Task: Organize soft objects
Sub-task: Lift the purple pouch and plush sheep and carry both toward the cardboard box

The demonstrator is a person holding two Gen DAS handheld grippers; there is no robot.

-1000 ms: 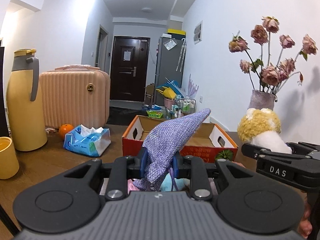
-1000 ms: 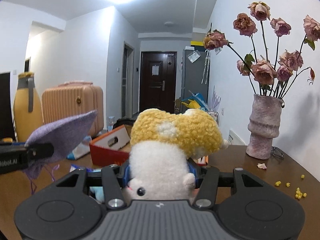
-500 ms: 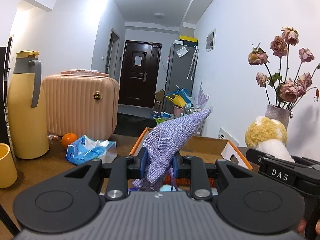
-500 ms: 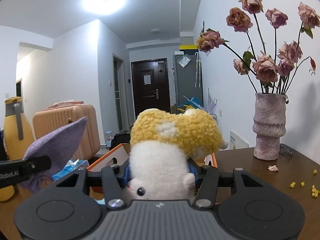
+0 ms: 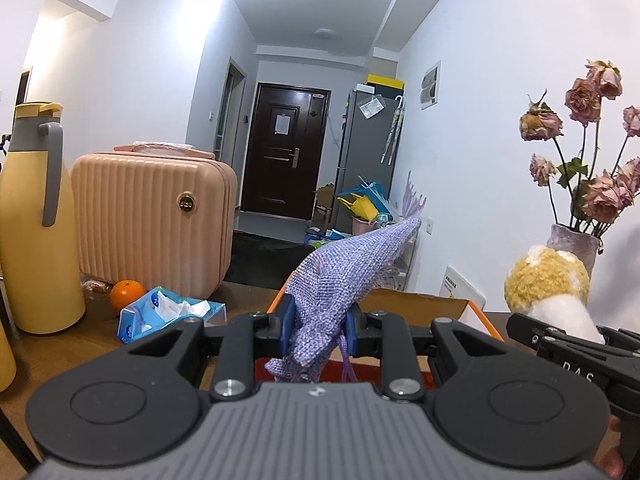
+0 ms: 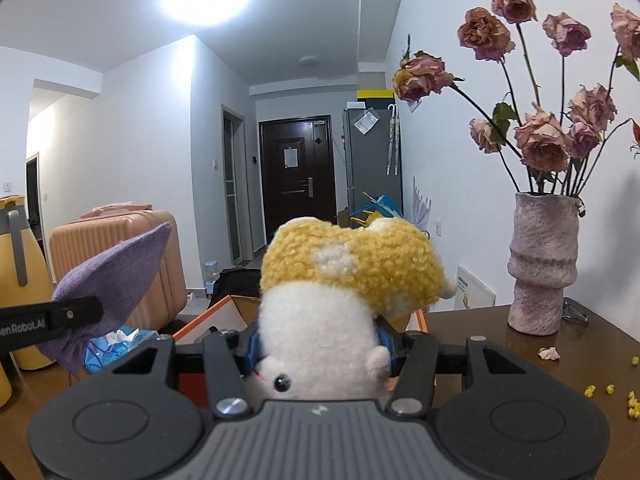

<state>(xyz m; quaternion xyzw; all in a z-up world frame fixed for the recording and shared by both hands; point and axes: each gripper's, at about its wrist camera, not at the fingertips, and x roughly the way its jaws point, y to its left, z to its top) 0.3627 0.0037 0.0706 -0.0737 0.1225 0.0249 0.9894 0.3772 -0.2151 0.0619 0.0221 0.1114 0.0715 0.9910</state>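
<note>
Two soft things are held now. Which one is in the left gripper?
The purple knitted pouch, pinched in the left gripper. The right gripper holds the yellow-and-white plush toy.

White walls (image 5: 132, 80) and a white ceiling (image 6: 280, 8) frame a narrow hallway that ends at a dark brown panelled door (image 5: 285, 156) with a paper sheet stuck on it. A bright round ceiling light (image 6: 206, 0) glows overhead. Right of the door stands a tall grey metal cabinet (image 5: 370, 152) with a yellow box (image 5: 385, 80) on top. A dark brown wooden worktop (image 6: 560, 364) fills the foreground, bearing a ribbed peach hard-shell suitcase (image 5: 152, 220), a tall yellow thermos jug with a grey handle (image 5: 34, 220) and a rough mauve ceramic vase of dried pink roses (image 6: 542, 264).
</note>
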